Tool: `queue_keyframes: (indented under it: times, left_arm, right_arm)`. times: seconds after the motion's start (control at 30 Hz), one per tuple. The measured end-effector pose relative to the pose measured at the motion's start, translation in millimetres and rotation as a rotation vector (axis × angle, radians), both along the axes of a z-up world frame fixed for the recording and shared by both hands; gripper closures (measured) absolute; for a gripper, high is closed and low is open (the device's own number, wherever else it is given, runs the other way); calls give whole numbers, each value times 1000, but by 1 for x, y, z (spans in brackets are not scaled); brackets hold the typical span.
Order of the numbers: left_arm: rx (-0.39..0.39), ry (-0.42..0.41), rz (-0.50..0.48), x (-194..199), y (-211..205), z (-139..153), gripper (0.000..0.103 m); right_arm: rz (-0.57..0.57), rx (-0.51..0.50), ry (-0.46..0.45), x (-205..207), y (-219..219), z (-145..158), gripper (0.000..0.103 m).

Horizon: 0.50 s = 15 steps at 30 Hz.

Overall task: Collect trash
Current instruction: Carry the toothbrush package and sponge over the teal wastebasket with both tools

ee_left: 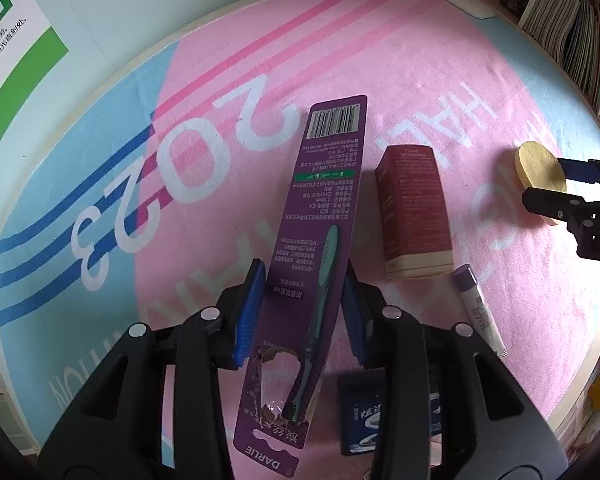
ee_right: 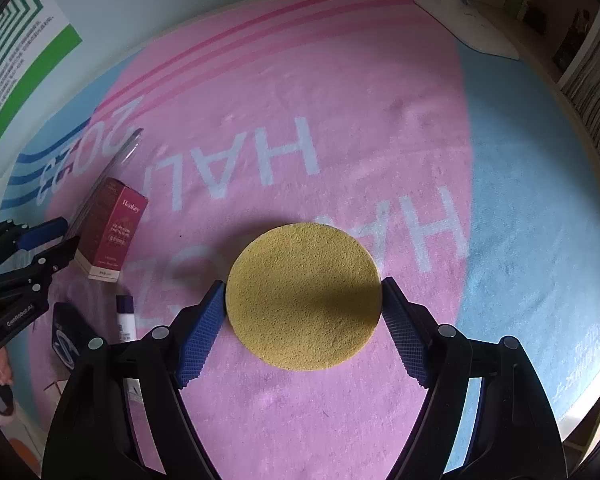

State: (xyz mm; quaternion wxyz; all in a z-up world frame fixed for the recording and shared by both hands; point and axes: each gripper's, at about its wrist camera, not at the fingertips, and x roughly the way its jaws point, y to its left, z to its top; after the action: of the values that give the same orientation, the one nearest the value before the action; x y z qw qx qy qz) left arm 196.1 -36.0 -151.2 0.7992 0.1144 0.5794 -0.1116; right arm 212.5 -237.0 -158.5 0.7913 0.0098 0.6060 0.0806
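— What do we have in the left gripper?

— Its blue pads are clamped on the edges of a purple toothbrush package. The long card runs forward between the fingers, barcode end away from us, its torn lower end toward the camera. A teal toothbrush shows on the card.

— And the right gripper?

— We see its fingers spread wide on either side of a round yellow sponge. The sponge lies flat on the pink and blue mat. The left pad looks to touch the sponge's rim, and the right pad's tip meets the rim on the other side. We cannot tell that they squeeze it, so we call it apart around the sponge, not gripping.

— What else lies on the mat?

— A dark red carton on its side, just right of the purple package. Near its lower corner lies a small white tube with a purple cap. A dark blue packet sits below them, partly hidden behind our left gripper.

— Beyond the mat?

— A white lamp base at the far edge, and a shelf of books on the right.
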Motion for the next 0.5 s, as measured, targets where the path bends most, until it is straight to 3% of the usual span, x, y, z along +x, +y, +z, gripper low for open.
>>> queue_keyframes:
  times: [0.23, 0.5]
  left_arm:
    - [-4, -56, -22, -16, -5, 30, 68]
    - [-9, -110, -75, -40, -13, 56, 68]
  right_arm:
    - [-17, 20, -40, -6, -24, 24, 26]
    - [-65, 26, -84, -45, -31, 48, 26]
